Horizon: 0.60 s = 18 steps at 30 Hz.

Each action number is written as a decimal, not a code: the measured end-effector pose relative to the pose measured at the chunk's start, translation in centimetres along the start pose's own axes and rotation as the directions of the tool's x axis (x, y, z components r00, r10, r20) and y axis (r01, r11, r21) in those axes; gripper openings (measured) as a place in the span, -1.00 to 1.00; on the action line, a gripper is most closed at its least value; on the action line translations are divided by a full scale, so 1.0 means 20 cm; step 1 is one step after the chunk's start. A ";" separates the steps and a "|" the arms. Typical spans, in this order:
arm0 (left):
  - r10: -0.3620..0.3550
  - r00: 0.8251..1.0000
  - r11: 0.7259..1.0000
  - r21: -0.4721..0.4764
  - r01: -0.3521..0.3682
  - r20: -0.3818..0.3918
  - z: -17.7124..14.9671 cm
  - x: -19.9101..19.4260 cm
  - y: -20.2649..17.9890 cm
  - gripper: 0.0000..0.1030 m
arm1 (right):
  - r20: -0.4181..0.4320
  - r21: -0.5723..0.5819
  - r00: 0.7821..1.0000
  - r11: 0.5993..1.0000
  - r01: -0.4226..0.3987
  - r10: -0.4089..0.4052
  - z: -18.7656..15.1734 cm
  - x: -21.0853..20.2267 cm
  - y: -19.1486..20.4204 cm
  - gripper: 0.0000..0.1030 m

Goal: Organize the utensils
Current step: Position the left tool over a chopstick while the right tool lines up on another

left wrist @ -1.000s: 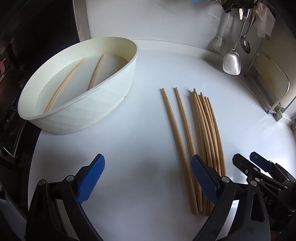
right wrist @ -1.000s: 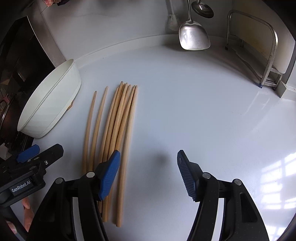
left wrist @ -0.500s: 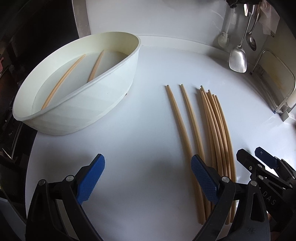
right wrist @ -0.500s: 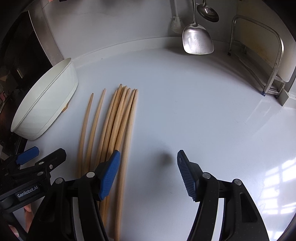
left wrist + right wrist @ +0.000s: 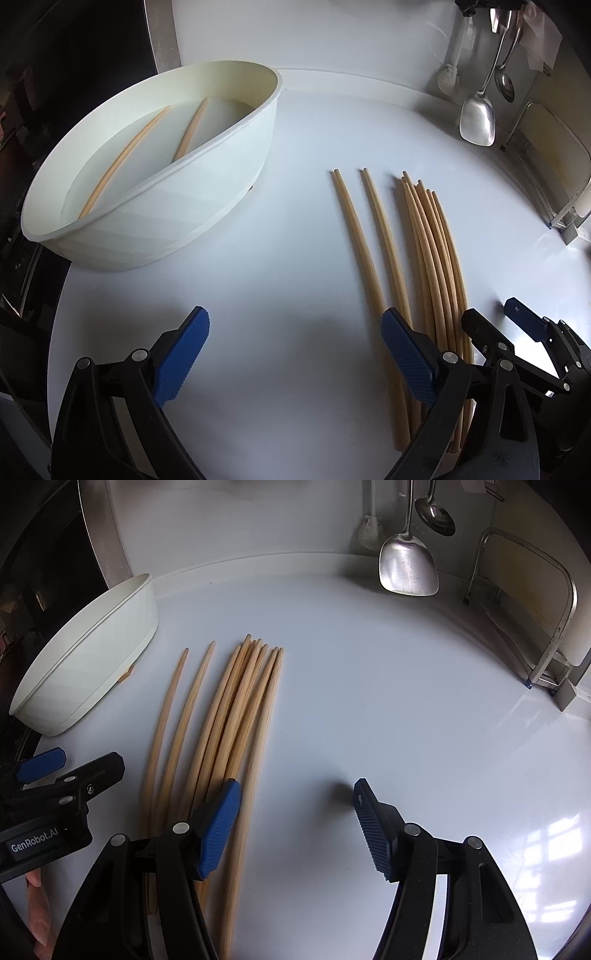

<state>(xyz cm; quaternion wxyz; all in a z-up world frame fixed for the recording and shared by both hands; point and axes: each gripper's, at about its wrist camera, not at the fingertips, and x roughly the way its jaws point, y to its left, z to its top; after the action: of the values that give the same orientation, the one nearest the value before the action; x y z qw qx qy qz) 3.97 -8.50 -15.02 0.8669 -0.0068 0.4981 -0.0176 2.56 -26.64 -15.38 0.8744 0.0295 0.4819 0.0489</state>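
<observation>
Lying flat on the white tabletop [image 5: 295, 258]: a bundle of wooden chopsticks [image 5: 236, 716], two strays [image 5: 369, 240] just beside it — two more already in the white tub [image 5: 177, 218] off to the left. Left hand-held gripper [image 5: 295, 354] spread wide, nothing between the pads. Right hand-held gripper [image 5: 295, 823] also apart, empty, left pad hovering over the bundle. Steel spatula [image 5: 408, 566] hanging at the back.
</observation>
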 end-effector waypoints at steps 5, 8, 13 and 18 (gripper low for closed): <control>-0.005 1.000 1.000 0.006 0.005 0.001 0.00 0.01 -0.03 0.80 | 0.008 0.017 1.000 1.000 0.012 -0.012 -0.01 -0.01 -0.05 0.19; -0.002 1.000 1.000 0.011 0.002 0.009 0.00 0.01 -0.05 0.80 | 0.011 0.020 1.000 1.000 0.015 -0.015 -0.02 -0.01 -0.07 0.19; 0.015 1.000 1.000 0.024 -0.015 0.004 -0.01 0.04 -0.07 0.80 | 0.014 0.029 1.000 0.999 0.019 -0.019 -0.03 -0.02 -0.10 0.19; 0.030 0.999 0.999 0.033 -0.030 -0.014 -0.04 0.07 -0.08 0.80 | 0.018 0.031 1.000 0.999 0.024 -0.024 -0.04 -0.03 -0.11 0.19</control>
<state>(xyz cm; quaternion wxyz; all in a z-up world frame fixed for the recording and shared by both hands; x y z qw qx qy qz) 3.94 -10.18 -16.55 0.8633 0.0151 0.5043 -0.0129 1.79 -28.96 -15.57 0.8787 0.0375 0.4750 0.0308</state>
